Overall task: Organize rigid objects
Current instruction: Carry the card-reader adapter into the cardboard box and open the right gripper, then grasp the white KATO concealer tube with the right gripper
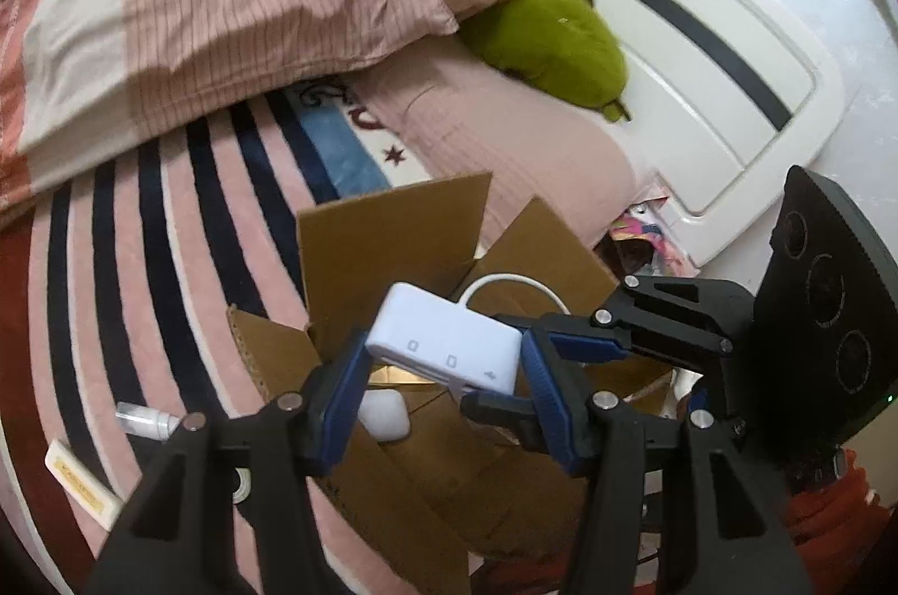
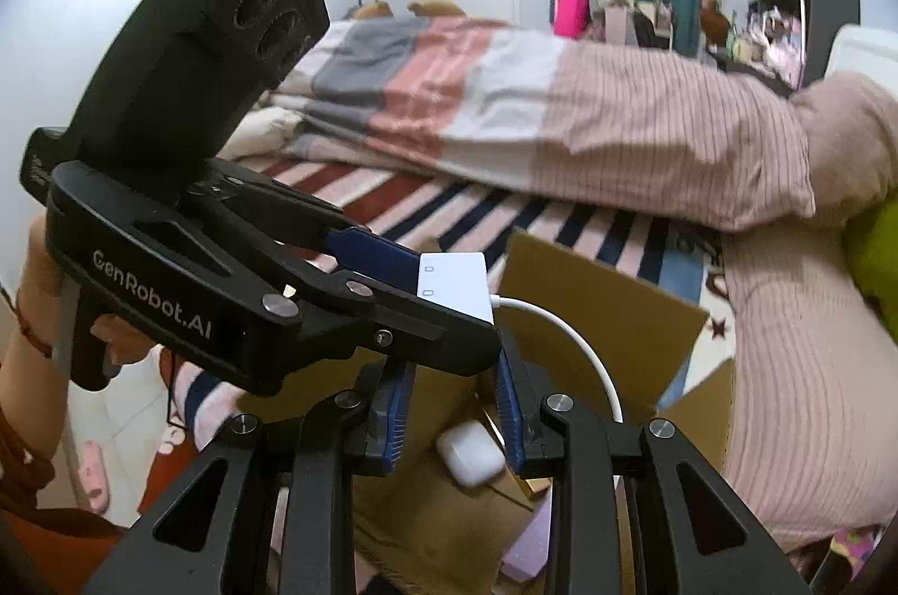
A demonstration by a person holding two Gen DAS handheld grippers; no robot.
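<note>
Left wrist view: one white hub [image 1: 446, 342] is pinched between the pads of the left gripper [image 1: 443, 370] and held above one open cardboard box [image 1: 393, 236] on the striped bed [image 1: 140, 213]. One white earbud case [image 1: 384, 418] is seen lying inside the box. The right gripper [image 2: 452, 404] is nearly pressed together and nothing is seen gripped in it; the hub's cable [image 2: 567, 337] is seen just beyond its tips. The step is judged to be placement: the hub is to be lowered into the box and released. Two small items [image 1: 84, 483] are left on the bed
</note>
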